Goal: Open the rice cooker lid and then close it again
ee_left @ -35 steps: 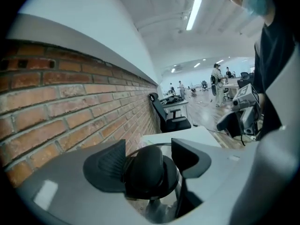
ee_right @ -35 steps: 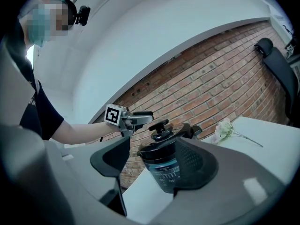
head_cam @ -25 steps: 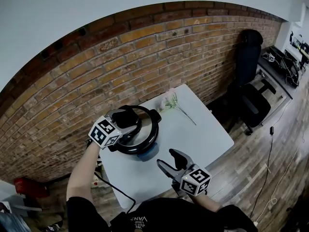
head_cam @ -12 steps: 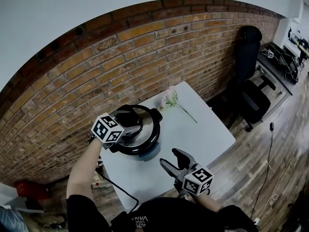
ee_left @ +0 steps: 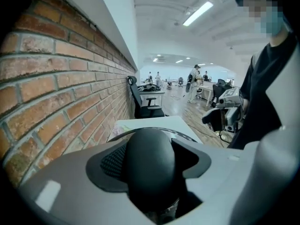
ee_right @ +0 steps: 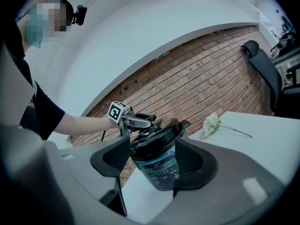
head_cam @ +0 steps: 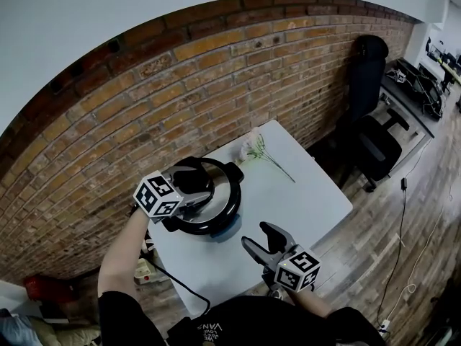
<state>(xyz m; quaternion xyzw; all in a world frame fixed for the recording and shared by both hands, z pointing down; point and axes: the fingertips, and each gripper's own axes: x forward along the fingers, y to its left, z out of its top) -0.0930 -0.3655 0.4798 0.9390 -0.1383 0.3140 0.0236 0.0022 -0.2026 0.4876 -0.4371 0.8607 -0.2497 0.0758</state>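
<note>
A black rice cooker (head_cam: 216, 218) with a blue-grey body stands on the white table (head_cam: 302, 193) near its left end. Its round lid (head_cam: 225, 187) carries a black handle (head_cam: 189, 177). My left gripper (head_cam: 193, 186) is shut on that handle; in the left gripper view the black handle (ee_left: 150, 161) fills the gap between the jaws. In the right gripper view the lid (ee_right: 159, 134) looks slightly tilted, with the left gripper (ee_right: 140, 121) on top. My right gripper (head_cam: 257, 236) hovers open over the table's near edge, a short way in front of the cooker (ee_right: 159, 168), holding nothing.
A pale flower sprig (head_cam: 256, 150) lies on the table behind the cooker, by the brick wall (head_cam: 216, 85). A black cord (head_cam: 173, 283) hangs off the table's near left. A black office chair (head_cam: 374, 146) stands at the right on the wood floor.
Almost nothing has changed. The left gripper stays clamped on the lid's handle and the right gripper has drifted slightly toward the near right.
</note>
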